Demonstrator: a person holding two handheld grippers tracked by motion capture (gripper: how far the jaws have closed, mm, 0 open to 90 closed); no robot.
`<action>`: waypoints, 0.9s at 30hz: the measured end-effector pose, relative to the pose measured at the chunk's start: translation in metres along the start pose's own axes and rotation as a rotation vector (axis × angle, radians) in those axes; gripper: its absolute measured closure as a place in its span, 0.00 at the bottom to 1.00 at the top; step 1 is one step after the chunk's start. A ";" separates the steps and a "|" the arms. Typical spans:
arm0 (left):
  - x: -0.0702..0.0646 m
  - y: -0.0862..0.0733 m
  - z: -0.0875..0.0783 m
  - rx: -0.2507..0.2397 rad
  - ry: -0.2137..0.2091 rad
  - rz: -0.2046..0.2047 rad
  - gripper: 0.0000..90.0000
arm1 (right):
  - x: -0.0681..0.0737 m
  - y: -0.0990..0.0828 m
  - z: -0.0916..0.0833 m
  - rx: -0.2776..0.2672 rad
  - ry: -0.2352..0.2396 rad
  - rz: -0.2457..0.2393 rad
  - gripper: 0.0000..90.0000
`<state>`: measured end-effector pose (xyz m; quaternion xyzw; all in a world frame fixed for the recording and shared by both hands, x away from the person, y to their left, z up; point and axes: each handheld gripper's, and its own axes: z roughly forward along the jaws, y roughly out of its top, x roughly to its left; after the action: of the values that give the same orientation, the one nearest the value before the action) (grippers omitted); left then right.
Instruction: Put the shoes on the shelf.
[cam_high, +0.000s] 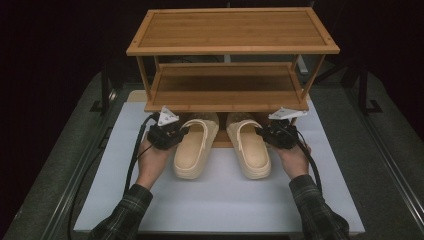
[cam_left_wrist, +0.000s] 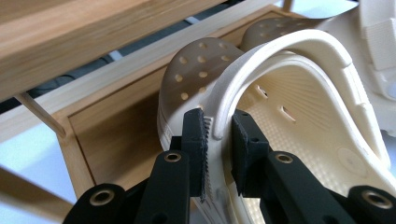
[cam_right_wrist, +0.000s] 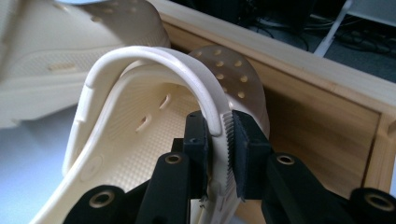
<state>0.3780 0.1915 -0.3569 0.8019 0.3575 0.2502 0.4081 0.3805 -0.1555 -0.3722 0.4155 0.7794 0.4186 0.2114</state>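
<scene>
Fingers (cam_left_wrist: 245, 140) on unlabelled cream clogs (cam_high: 192, 147), both sides

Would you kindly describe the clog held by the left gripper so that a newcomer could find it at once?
Start at the wooden shoe rack on the white mat; two cream clogs lie in front of it, toes tucked under its lowest shelf. The clog you want is the one on the person's left, with the left gripper clamped on its outer wall near the strap.

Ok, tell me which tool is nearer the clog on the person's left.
Left. The left tool is clamped on the outer side wall of the left clog; the right tool grips the right clog, on the far side of the pair.
</scene>
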 end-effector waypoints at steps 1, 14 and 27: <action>0.000 0.000 0.004 0.000 0.005 -0.007 0.85 | -0.001 0.000 0.003 -0.006 -0.007 -0.001 0.85; -0.015 -0.005 0.038 0.010 0.078 0.004 0.85 | -0.003 -0.005 0.026 -0.023 -0.033 0.049 0.85; -0.010 -0.013 0.041 0.036 -0.029 -0.055 0.54 | -0.004 -0.009 0.027 0.013 0.018 0.078 0.61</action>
<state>0.3956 0.1694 -0.3913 0.8025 0.3782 0.2207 0.4054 0.3962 -0.1485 -0.3949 0.4432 0.7672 0.4251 0.1852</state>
